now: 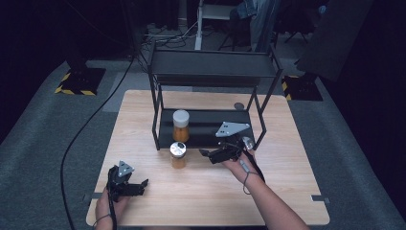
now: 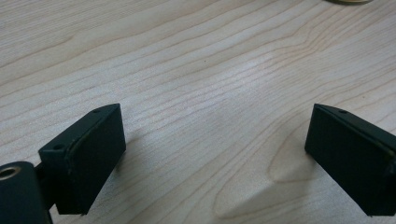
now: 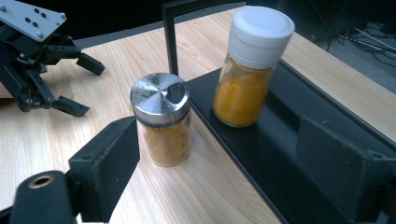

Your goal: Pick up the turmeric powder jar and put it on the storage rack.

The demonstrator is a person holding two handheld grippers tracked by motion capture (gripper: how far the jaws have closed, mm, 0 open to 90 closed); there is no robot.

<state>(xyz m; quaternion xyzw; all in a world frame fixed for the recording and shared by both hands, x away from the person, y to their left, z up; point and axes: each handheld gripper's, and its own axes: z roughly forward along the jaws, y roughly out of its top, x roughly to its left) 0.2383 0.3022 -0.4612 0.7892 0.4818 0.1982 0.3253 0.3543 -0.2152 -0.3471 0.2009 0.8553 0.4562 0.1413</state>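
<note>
A small spice jar with a steel lid (image 1: 178, 154) (image 3: 161, 119) stands on the wooden table just in front of a black rack. A taller jar of orange powder with a white lid (image 1: 181, 125) (image 3: 250, 65) stands on the rack's lower shelf (image 1: 210, 128) (image 3: 280, 140). My right gripper (image 1: 207, 154) (image 3: 224, 172) is open to the right of the steel-lid jar and points at it, its jaws short of the jar with nothing between them. My left gripper (image 1: 142, 188) (image 2: 215, 154) rests open near the table's front left, over bare wood.
The rack's upper shelf (image 1: 213, 67) overhangs the lower one, and its posts (image 1: 156, 120) stand close behind the steel-lid jar. In the right gripper view the left gripper (image 3: 46, 70) lies farther off. The table (image 1: 287, 158) ends near both hands.
</note>
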